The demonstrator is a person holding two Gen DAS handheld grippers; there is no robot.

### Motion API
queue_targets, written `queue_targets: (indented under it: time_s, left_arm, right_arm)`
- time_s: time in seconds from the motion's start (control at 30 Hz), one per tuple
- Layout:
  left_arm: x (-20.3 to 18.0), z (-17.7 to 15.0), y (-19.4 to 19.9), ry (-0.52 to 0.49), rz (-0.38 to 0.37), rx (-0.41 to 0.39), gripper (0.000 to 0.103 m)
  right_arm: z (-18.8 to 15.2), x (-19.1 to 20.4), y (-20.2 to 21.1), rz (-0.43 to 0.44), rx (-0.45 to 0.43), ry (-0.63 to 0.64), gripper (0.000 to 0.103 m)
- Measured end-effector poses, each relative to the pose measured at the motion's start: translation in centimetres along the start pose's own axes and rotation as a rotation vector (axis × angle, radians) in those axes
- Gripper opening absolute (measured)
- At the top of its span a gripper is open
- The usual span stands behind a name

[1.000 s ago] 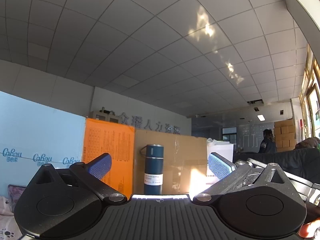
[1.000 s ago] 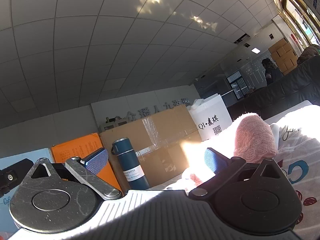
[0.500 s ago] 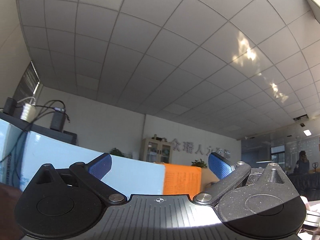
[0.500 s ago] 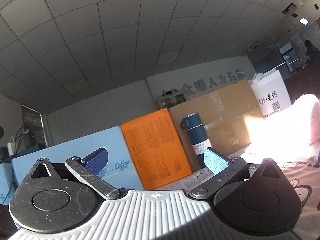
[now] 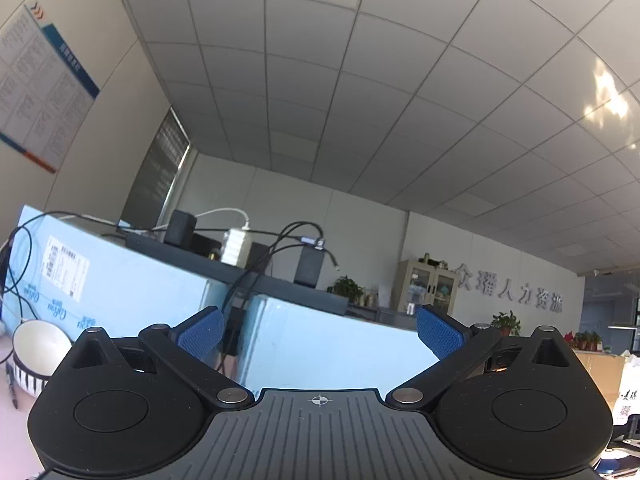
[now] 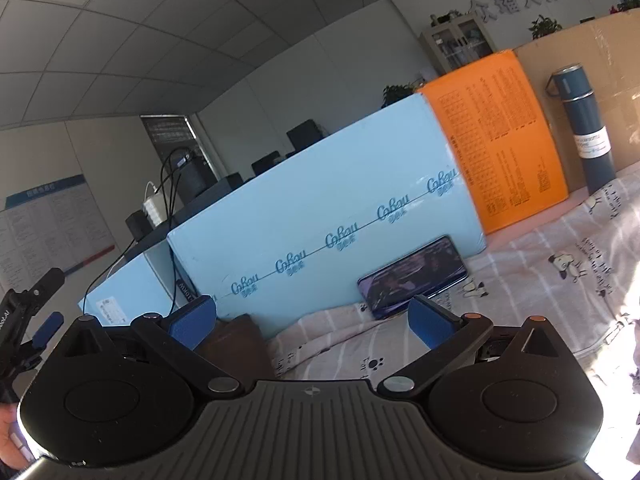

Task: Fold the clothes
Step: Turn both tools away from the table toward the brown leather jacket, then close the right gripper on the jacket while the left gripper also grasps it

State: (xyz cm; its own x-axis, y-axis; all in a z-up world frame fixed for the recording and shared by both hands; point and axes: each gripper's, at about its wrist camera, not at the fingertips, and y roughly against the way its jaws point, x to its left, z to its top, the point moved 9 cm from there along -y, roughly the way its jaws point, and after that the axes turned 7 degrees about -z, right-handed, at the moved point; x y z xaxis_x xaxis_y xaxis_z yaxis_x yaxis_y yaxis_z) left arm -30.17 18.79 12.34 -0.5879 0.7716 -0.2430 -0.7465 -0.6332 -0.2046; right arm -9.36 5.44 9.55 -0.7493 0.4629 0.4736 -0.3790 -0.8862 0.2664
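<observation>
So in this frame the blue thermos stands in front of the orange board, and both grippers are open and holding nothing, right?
Not quite. In the right wrist view the blue thermos stands in front of the brown cardboard, beside the orange board, not in front of it. The rest holds: the left gripper and right gripper are both open and hold nothing.

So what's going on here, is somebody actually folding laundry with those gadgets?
Not at this moment. A person holds two handheld grippers, and both the left gripper and the right gripper have their jaws open with nothing in them. The left one points up at the ceiling and the blue boards. The right one looks over a patterned cloth spread on the table, near a phone and a blue flask.
</observation>
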Motion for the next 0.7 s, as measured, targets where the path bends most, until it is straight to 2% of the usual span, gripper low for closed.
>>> queue_targets:
  time_s: [0.2,0.33,0.43,0.53,0.63,0.7]
  left_arm:
    - [10.9,-4.0,1.0,0.224,0.169,0.057,0.103]
    - [16.0,-5.8,1.6,0.36,0.239,0.095,0.102]
    - [17.9,-6.2,1.4,0.428,0.217,0.094,0.1]
    - [18.2,-6.5,1.0,0.468,0.158,0.093,0.098]
    - [17.8,-7.0,0.4,0.497,0.079,0.113,0.098]
    - [17.4,-7.5,-0.3,0.517,0.035,0.138,0.098]
  right_arm:
    - [-4.0,7.0,-6.9,0.149,0.224,0.061,0.103]
    - [-7.7,13.3,-11.3,0.238,0.351,0.097,0.103]
    - [-11.3,17.6,-14.3,0.292,0.461,0.101,0.103]
    - [-14.4,20.2,-17.0,0.256,0.517,0.131,0.103]
    - [-16.2,20.6,-19.4,0.173,0.521,0.112,0.102]
    - [-16.7,20.7,-20.0,0.152,0.492,0.148,0.102]
